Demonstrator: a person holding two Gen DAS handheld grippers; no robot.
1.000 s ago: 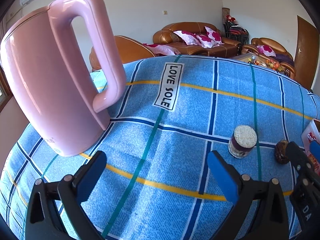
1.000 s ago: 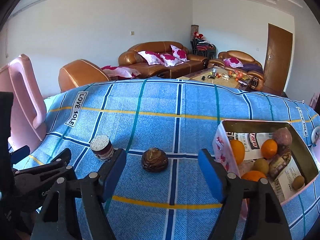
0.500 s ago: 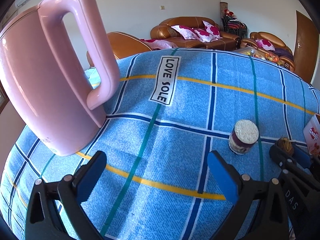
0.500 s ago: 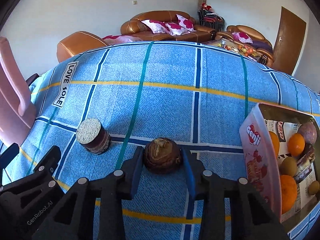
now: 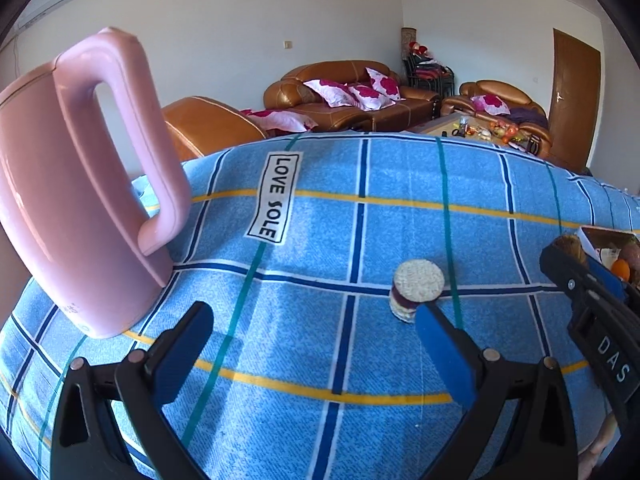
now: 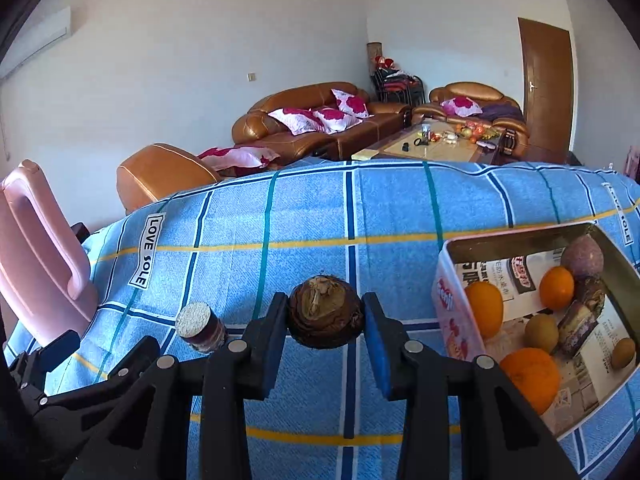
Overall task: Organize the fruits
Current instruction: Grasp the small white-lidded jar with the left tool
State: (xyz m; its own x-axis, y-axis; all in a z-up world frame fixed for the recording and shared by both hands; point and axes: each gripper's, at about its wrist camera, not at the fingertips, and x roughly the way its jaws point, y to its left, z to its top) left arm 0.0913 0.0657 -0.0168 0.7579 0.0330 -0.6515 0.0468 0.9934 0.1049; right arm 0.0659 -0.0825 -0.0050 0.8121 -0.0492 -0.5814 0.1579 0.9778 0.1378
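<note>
One round brown fruit (image 6: pixel 325 312), rough dried crown, gripper-clamped.

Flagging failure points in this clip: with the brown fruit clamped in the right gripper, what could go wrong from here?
The round brown fruit is pinched only at its sides by the right gripper, so it might slip out. The tin already looks crowded with oranges, so dropping it in could jostle them. The small jar stands near and could be knocked.

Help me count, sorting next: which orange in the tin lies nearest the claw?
The biggest orange, at the tin's near edge; the two others sit farther back.
</note>
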